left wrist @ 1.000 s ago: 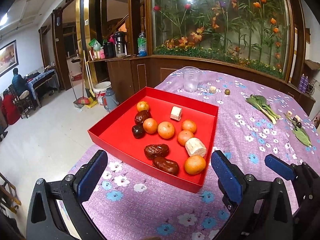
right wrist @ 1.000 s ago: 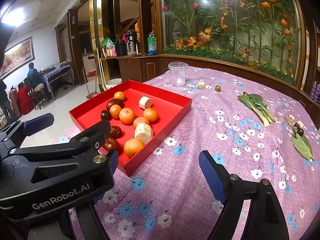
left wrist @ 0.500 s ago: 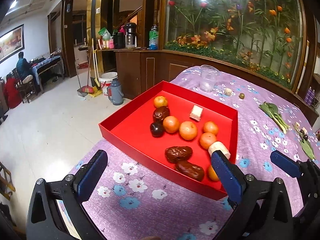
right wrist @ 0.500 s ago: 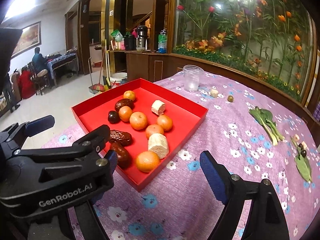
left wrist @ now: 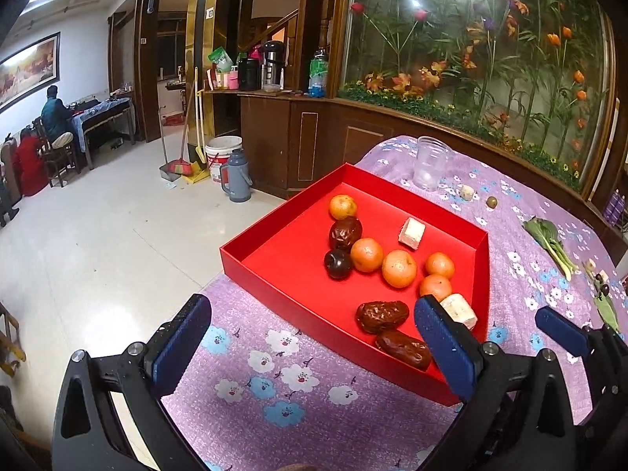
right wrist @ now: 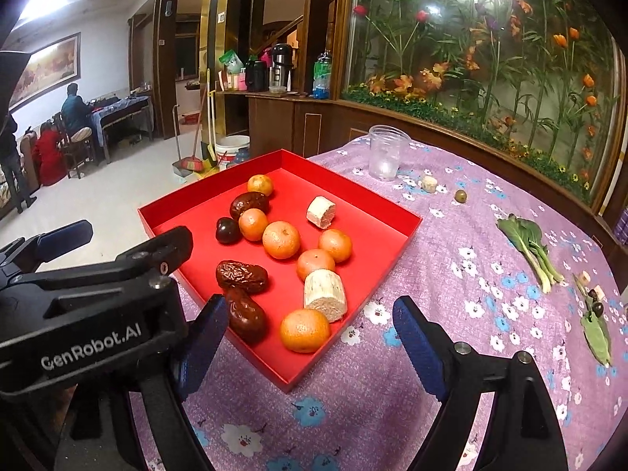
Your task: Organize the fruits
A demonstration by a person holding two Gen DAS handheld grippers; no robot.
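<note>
Gleaming round oranges point(right wrist: 281, 239), wrinkled dates point(right wrist: 241, 276)

Home living room, floral tablecloth point(right wrist: 490, 259), broom point(left wrist: 184, 157), flower display point(left wrist: 490, 70)

Six oranges point(right wrist: 281, 239), three dates point(right wrist: 241, 276), two white chunks point(right wrist: 325, 289) (tray only).

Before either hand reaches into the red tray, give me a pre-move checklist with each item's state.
1. Left tongs open and empty: ok.
2. Right tongs open and empty: ok.
3. Red tray flat on the tablecloth: ok.
4. Nearest orange unobstructed in front of the right tongs: ok.
5. Fruits sorted by kind: not ok, oranges and dates lie mixed.
6. Where sorted fruit should go: cannot tell.
</note>
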